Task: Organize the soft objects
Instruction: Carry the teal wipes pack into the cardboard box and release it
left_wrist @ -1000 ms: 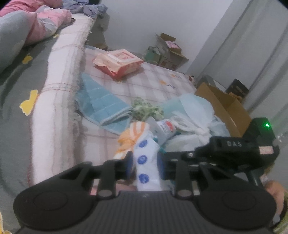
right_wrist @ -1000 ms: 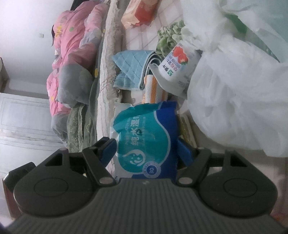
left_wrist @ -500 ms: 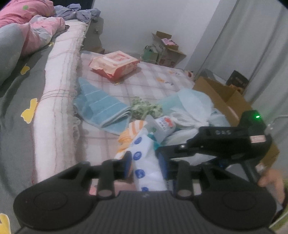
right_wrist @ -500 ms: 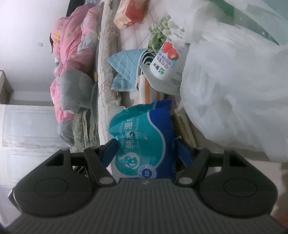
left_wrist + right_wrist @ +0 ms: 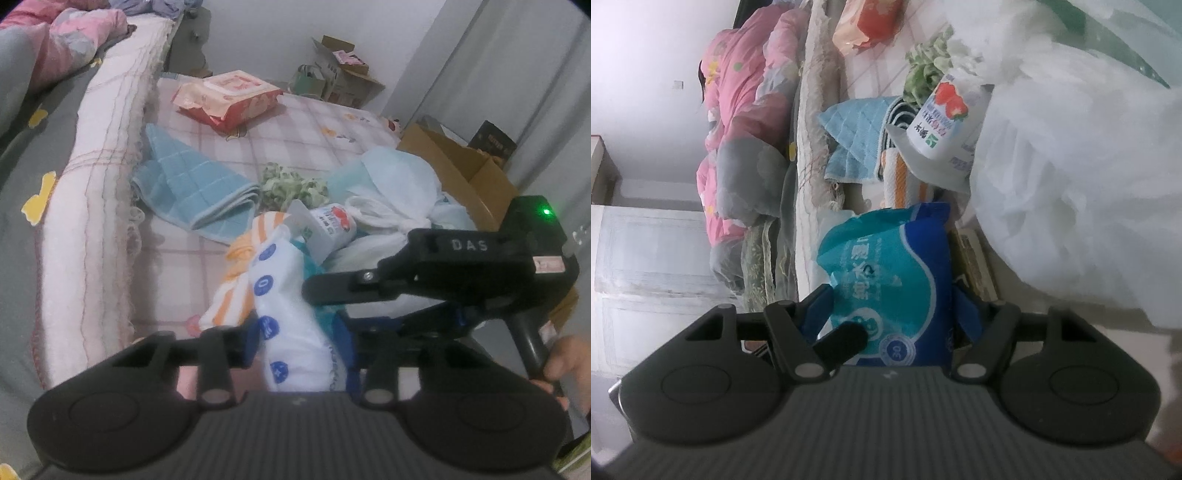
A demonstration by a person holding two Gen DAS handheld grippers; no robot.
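Note:
A soft wet-wipe pack is held by both grippers. In the left wrist view its white side with blue dots [image 5: 291, 325] sits between the fingers of my left gripper [image 5: 297, 338], which is shut on it. In the right wrist view its blue and teal face [image 5: 894, 284] fills the jaws of my right gripper [image 5: 892, 314], also shut on it. The right gripper's black body [image 5: 461, 266] crosses the left wrist view at the right. An orange-striped cloth [image 5: 240, 284] lies just behind the pack.
On the checked sheet lie a folded blue towel [image 5: 195, 192], a green patterned cloth [image 5: 291, 184], a red wipe pack [image 5: 229, 98], a strawberry-print packet [image 5: 330, 225] and a white plastic bag [image 5: 1071, 177]. A cardboard box [image 5: 461, 173] stands at the right. A pink quilt [image 5: 738, 122] lies beyond.
The pack has lifted slightly and come closer in both views. The right gripper's body has moved further in front of the left wrist camera. Both grips are unchanged.

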